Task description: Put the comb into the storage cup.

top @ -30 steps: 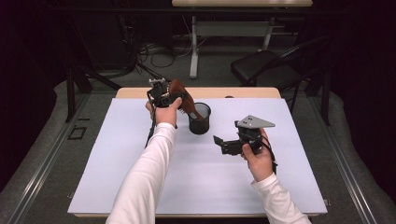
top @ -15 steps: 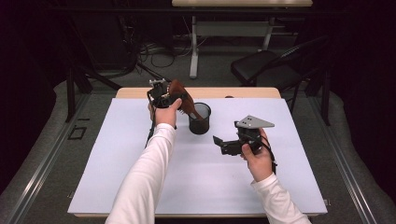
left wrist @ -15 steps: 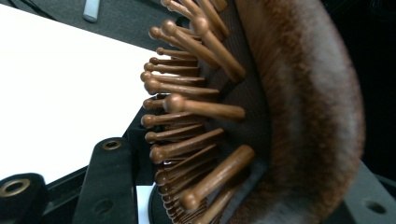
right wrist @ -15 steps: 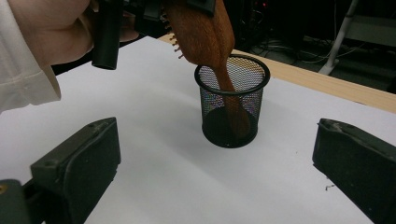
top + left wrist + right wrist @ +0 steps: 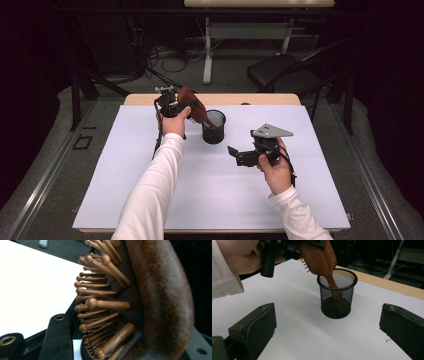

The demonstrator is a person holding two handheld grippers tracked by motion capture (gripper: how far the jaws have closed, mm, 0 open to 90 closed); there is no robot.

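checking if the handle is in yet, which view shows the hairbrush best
The right gripper view: the whole hairbrush shows, its handle down inside the mesh cup. The high view shows it small, tilted over the cup in the left gripper. The left gripper view gives a close look at its bristles.

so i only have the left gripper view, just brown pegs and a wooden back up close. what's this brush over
Observer: The hairbrush has its handle down inside a black mesh cup, as the right gripper view shows.
Operator: is the handle at the bottom
Observer: Through the mesh its tip looks close to the cup's floor; touching or not, I cannot tell.
Operator: where's the other tool
Observer: The right tool hangs over the white table, jaws wide apart, aimed at the cup.
Operator: is my tool holding on
Observer: Yes, the left tool grips the brush head.
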